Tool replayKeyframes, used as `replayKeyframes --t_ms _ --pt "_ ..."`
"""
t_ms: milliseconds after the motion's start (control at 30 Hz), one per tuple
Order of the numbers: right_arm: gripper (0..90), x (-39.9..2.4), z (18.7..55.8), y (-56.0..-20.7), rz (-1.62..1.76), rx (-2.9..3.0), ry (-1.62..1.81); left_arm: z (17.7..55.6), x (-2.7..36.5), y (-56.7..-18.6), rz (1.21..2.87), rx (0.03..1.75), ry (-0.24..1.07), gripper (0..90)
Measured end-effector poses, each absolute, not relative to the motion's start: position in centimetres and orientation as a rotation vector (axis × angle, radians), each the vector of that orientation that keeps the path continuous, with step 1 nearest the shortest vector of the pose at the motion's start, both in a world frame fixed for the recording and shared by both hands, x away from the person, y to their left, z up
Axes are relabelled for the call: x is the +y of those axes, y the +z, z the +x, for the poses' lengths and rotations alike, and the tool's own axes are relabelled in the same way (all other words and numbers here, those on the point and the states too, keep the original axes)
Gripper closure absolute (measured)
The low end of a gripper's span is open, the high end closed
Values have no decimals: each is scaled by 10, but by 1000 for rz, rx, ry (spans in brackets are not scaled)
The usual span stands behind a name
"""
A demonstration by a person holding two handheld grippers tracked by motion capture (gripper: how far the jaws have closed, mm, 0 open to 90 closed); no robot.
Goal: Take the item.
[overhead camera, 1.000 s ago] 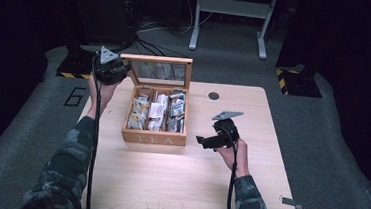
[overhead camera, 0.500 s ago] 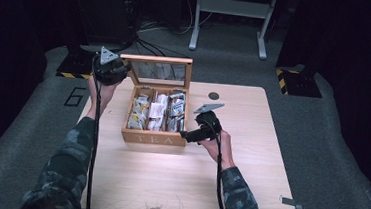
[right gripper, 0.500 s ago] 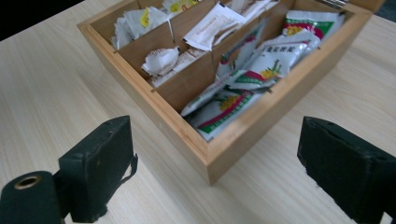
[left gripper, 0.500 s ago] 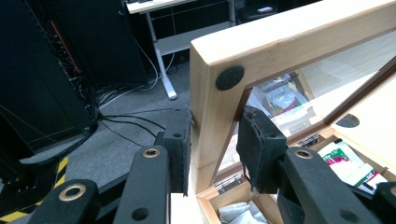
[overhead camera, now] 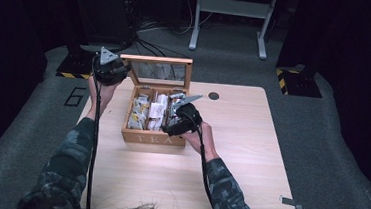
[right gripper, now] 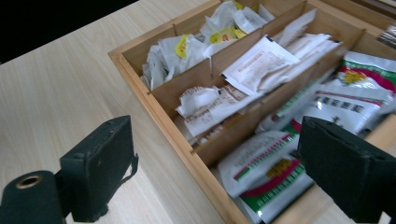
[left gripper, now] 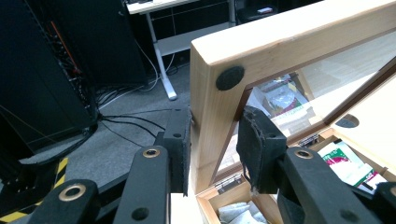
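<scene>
The right gripper (overhead camera: 172, 119), jaws wide apart, has moved over the wooden tea box (overhead camera: 152, 137), ready to pick a sachet; the left gripper (left gripper: 215, 140) stays clamped on the glass-paned wooden lid (left gripper: 219, 51).

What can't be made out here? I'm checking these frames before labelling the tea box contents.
- Print on the sachets: blurred in the right gripper view, too small in the high view.
- Tea box right compartment: the right hand-held gripper covers part of it in the high view.
- Lid: cut off by the frame edge in the left gripper view.
</scene>
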State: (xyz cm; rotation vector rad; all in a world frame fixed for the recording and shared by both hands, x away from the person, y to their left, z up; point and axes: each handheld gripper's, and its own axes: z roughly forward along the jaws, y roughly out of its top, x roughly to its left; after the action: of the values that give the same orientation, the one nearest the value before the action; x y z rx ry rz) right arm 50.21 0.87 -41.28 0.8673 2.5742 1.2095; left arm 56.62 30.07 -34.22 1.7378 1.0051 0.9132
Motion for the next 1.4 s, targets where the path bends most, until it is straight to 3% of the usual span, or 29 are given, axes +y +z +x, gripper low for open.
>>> replayKeyframes --t_ms 133,467,567,733,1400 --pt "104 17 507 -415 860 2577 1222 566 301 -342 1738 1005 912 653" --pt "271 39 522 -427 848 2612 1204 566 301 -343 1735 1001 912 653" --pt "369 45 529 -433 856 2617 1181 566 301 -343 1732 1000 912 653" --pt "459 54 535 -441 892 2626 1147 566 301 -343 1731 1000 911 653" --pt "691 76 551 -455 926 2667 1021 565 301 -343 1732 997 911 652"
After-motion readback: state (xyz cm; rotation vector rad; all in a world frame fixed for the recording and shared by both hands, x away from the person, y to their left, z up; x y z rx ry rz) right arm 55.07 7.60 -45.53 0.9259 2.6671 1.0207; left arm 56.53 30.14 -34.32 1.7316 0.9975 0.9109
